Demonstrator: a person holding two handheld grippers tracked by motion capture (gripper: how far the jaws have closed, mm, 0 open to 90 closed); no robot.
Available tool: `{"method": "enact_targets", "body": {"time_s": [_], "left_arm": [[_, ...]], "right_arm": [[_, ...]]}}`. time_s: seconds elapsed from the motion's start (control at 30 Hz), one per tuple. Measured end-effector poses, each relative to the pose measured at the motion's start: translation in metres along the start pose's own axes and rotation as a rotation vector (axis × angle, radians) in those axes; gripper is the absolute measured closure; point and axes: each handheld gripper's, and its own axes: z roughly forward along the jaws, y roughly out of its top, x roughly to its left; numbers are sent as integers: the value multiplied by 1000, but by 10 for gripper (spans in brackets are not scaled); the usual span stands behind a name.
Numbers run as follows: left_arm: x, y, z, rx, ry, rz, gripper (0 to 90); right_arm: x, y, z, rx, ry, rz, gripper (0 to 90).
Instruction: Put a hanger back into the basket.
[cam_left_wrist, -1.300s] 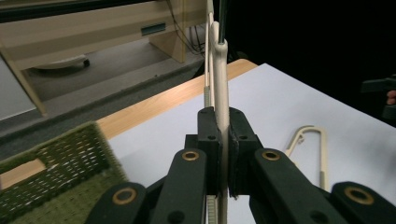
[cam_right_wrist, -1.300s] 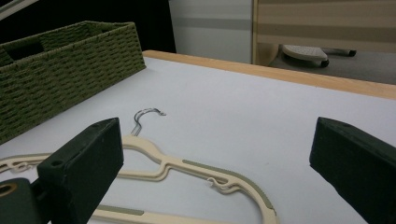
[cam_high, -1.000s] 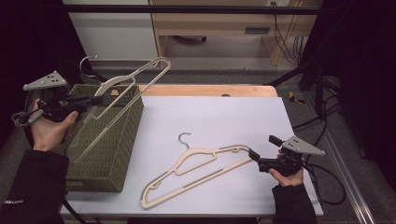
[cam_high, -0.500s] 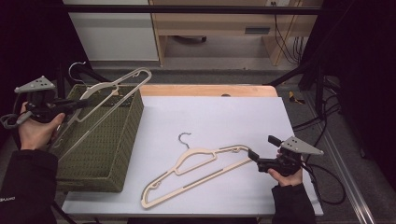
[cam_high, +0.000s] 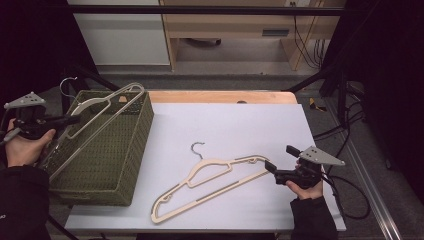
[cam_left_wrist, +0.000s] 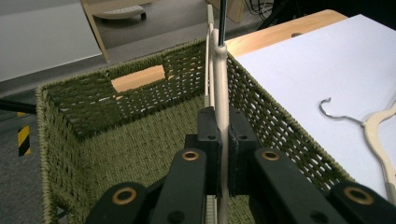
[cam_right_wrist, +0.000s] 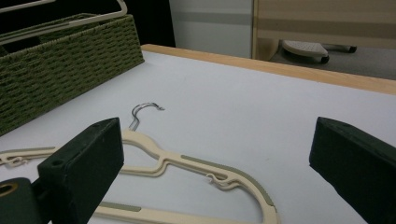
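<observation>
At the left edge of the high view, my left gripper (cam_high: 62, 120) lies level, its fingers (cam_left_wrist: 208, 140) clamped on a cream hanger (cam_high: 102, 107) that slants over the green wicker basket (cam_high: 107, 167), metal hook at upper left. Lower right, my right gripper (cam_high: 272, 167) rests on the white tabletop (cam_high: 240, 120), fingers (cam_right_wrist: 84, 165) wide, just beside a second hanger (cam_high: 210, 182) lying flat. I can read no writing anywhere.

The desk (cam_high: 235, 120) has a white top with a wooden strip along its 12 o'clock edge. Beyond it stand a pale cabinet (cam_high: 120, 32) and wooden shelving (cam_high: 235, 25) on grey floor (cam_high: 220, 80); dark surroundings at 3 and 9 o'clock.
</observation>
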Motion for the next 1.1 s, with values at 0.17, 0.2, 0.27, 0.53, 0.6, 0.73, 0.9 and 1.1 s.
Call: {"method": "enact_targets", "body": {"time_s": [0.17,0.2,0.27,0.53,0.6,0.73,0.9,1.1], "left_arm": [[-8,-7,11,36,16,25,863],[-8,-7,11,36,16,25,863],[-7,-12,11,32,19,17,863],[-22,-25,34,82,45,64,862],[-20,-31,32,50,49,38,862],[-25,-41,40,82,63,62,861],[-30,-51,53,134,87,87,857],[-35,-57,57,156,59,51,826]], "right_arm": [[1,0,0,1,3,4,34],[1,0,0,1,3,4,34],[0,0,0,0,1,4,35],[1,0,0,2,2,4,36],[0,0,-1,-3,9,1,37],[1,0,1,1,5,0,39],[2,-1,2,4,8,-3,40],[2,-1,2,5,10,-1,42]]}}
